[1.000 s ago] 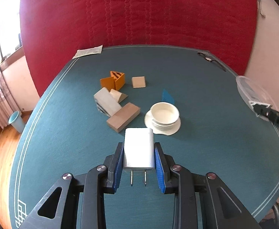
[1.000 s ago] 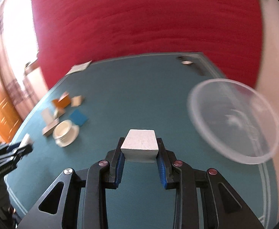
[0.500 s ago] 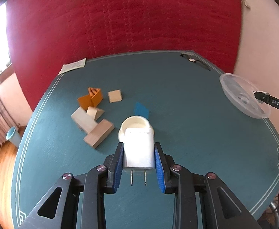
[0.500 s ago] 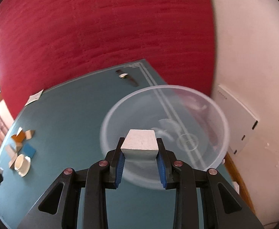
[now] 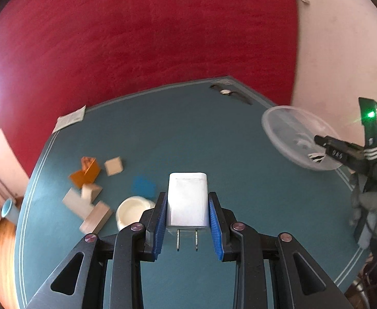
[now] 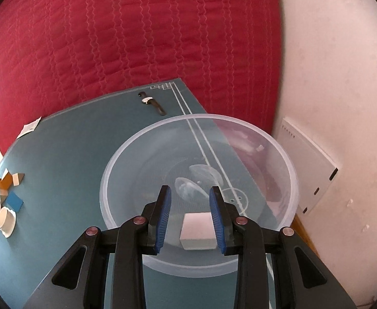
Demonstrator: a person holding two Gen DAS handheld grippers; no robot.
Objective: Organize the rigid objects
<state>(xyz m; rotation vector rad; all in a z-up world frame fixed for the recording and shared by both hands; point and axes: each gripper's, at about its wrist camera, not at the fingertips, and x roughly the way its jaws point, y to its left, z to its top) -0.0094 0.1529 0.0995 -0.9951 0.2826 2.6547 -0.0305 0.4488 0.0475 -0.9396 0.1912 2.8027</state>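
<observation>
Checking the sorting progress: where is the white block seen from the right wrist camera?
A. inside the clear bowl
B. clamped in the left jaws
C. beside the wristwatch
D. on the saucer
A: the white block sits within the clear bowl, under the right gripper, untouched by its pads; the left gripper clamps a white charger.

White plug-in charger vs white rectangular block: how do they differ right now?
The white plug-in charger is clamped between the left gripper pads; the white rectangular block lies loose in the clear plastic bowl, below the right gripper. The charger has two metal prongs and rounded corners; the block is plain and sharp-edged. Both are white and boxy.
</observation>
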